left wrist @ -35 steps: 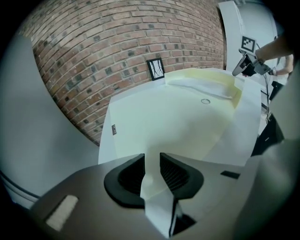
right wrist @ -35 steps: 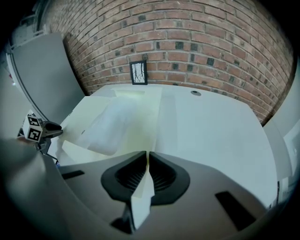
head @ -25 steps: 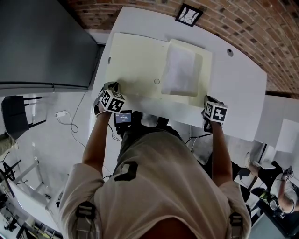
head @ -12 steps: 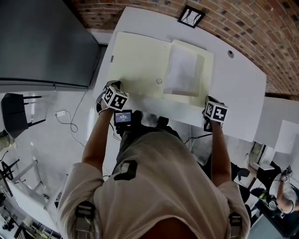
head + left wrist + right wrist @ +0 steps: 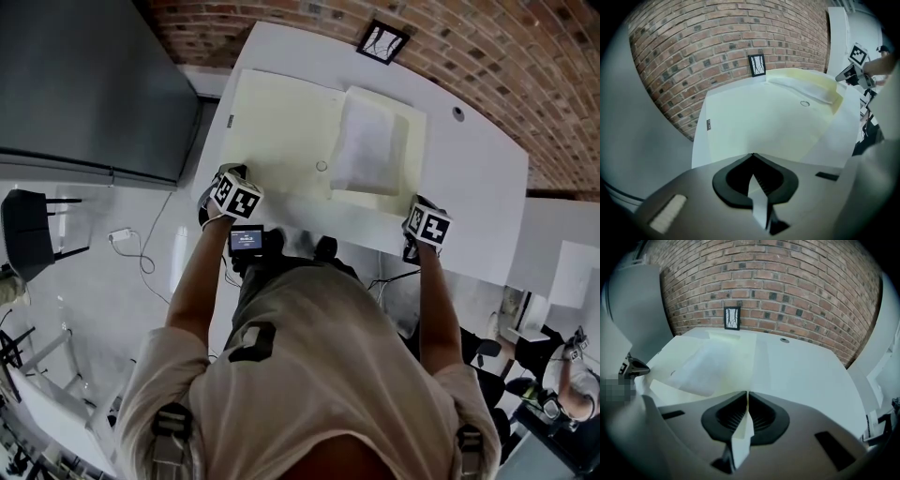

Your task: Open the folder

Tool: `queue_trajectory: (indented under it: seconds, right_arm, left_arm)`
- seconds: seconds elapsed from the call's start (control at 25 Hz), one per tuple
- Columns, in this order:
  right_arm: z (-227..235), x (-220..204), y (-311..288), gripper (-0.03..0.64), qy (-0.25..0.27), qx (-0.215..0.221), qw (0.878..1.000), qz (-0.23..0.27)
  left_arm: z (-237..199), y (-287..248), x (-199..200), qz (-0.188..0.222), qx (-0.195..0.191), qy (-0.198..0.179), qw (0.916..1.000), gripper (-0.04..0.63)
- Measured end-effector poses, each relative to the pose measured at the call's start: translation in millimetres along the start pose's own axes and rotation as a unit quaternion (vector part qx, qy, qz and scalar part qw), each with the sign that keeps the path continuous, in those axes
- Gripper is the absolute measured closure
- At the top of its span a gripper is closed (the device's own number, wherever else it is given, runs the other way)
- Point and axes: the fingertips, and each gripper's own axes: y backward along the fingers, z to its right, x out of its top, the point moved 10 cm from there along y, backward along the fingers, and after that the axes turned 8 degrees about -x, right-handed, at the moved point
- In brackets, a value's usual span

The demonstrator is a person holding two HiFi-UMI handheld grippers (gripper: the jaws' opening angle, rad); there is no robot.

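Observation:
A pale yellow folder (image 5: pixel 277 127) lies spread open on the white table (image 5: pixel 478 187). A white sheet (image 5: pixel 366 141) rests on its right half, and a small ring fastener (image 5: pixel 322 166) shows near the fold. My left gripper (image 5: pixel 226 173) is at the folder's near left corner, shut on the edge of the left cover (image 5: pixel 764 122); a strip of it runs back between the jaws (image 5: pixel 752 154). My right gripper (image 5: pixel 415 202) is at the near right corner, shut on the right cover's edge (image 5: pixel 717 394), which passes between its jaws (image 5: pixel 746 393).
A small framed card (image 5: pixel 380 40) stands at the table's far edge by the brick wall (image 5: pixel 525 56). A round cable hole (image 5: pixel 457 112) sits at the far right. A dark cabinet (image 5: pixel 84 84) stands left of the table, with a chair (image 5: pixel 28 230) on the floor below.

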Motion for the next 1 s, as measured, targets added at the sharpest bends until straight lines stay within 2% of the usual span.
queue_trajectory:
  seconds: [0.16,0.28,0.4,0.52,0.64,0.8,0.88,1.0]
  right_arm:
    - [-4.8,-1.0,4.6,0.603,0.008,-0.022,1.000,0.004]
    - [-13.5,0.1,17.5,0.603,-0.003,-0.008,1.000,0.017]
    - [-26.3,1.2,39.5,0.603,-0.054,0.032,0.997,0.042]
    - [-45.5,3.2,63.4,0.601,-0.094,0.098,0.989,0.050]
    - [-68.3,-1.2,76.8,0.601,-0.090,0.160,0.982,0.045]
    - [-89.3,-9.5,86.9,0.601,-0.104,0.212,0.971,0.030]
    - [-94.7,-10.1,91.7,0.601,-0.118,0.230,0.966,0.025]
    - [-101.8,-10.6,95.2,0.605,-0.112,0.238,0.965,0.023]
  left_arm:
    - [-0.4,1.6,1.9,-0.005,-0.005,-0.009,0.9999,0.591]
    - [-3.5,1.6,2.9,-0.006,-0.017,-0.011,0.9998,0.591]
    - [-8.8,2.6,-0.3,0.007,-0.032,0.014,0.9994,0.591]
    - [-14.1,11.2,1.4,0.032,-0.022,0.029,0.9988,0.589]
    - [-20.7,26.5,9.1,0.072,-0.013,0.044,0.9964,0.589]
    - [-23.3,52.1,21.3,0.121,-0.010,0.053,0.9912,0.589]
    - [-21.7,61.5,26.5,0.135,-0.012,0.050,0.9896,0.589]
    - [-15.7,76.5,31.0,0.160,-0.019,0.053,0.9856,0.589]
